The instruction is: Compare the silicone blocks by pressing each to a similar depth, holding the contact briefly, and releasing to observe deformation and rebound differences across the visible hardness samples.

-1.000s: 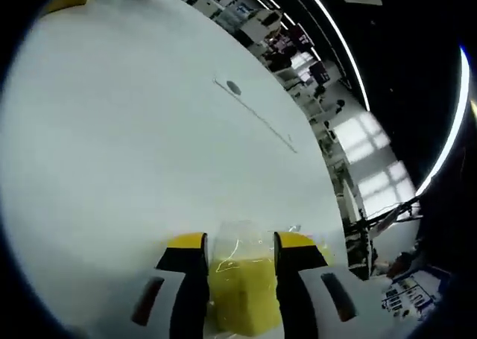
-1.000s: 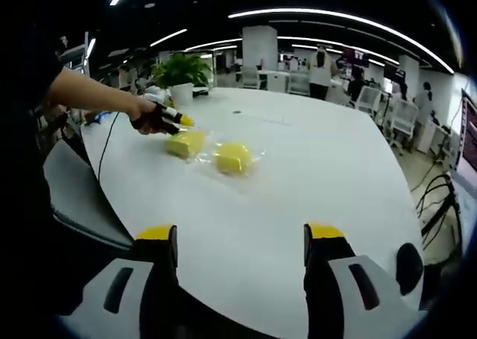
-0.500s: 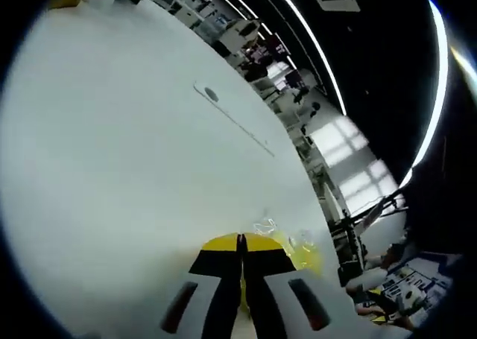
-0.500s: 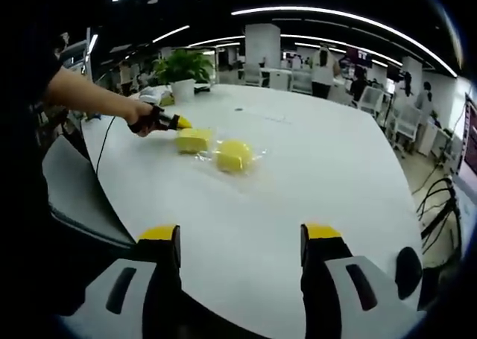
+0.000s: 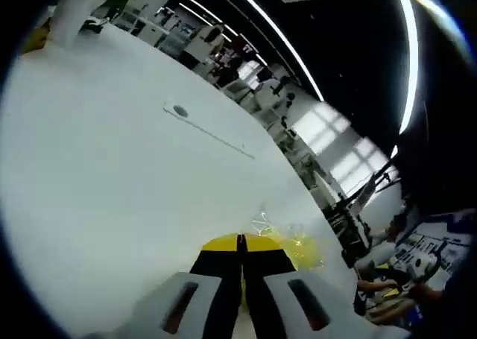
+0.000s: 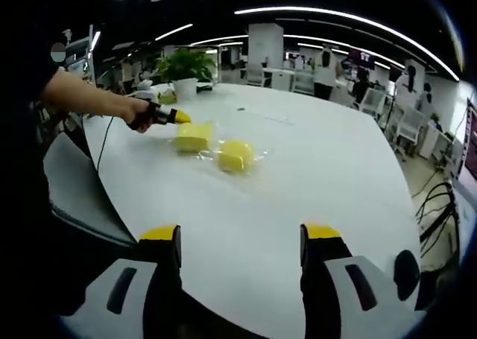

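Two yellow silicone blocks in clear wrap lie side by side on the white table [image 6: 320, 168]: the left block [image 6: 194, 136] and the right block [image 6: 235, 154]. A person's hand [image 6: 136, 114] holds my left gripper [image 6: 179, 117] just behind the left block's far-left edge; whether it touches the block I cannot tell. In the left gripper view my left gripper [image 5: 240, 242] is shut, its yellow tips together with nothing between them, and a wrapped yellow block [image 5: 302, 249] shows just past them on the right. My right gripper [image 6: 240, 235] hangs open at the table's near edge, well short of both blocks.
A potted plant [image 6: 182, 67] stands at the table's far left. A grey chair [image 6: 74, 190] sits by the left edge. A small round port [image 5: 179, 111] is set in the table top [image 5: 112, 175]. Office desks and people fill the background.
One second ago my left gripper stood open with its jaws on either side of a yellow block; it has since shut and drawn back to the block's edge. My right gripper has held still.
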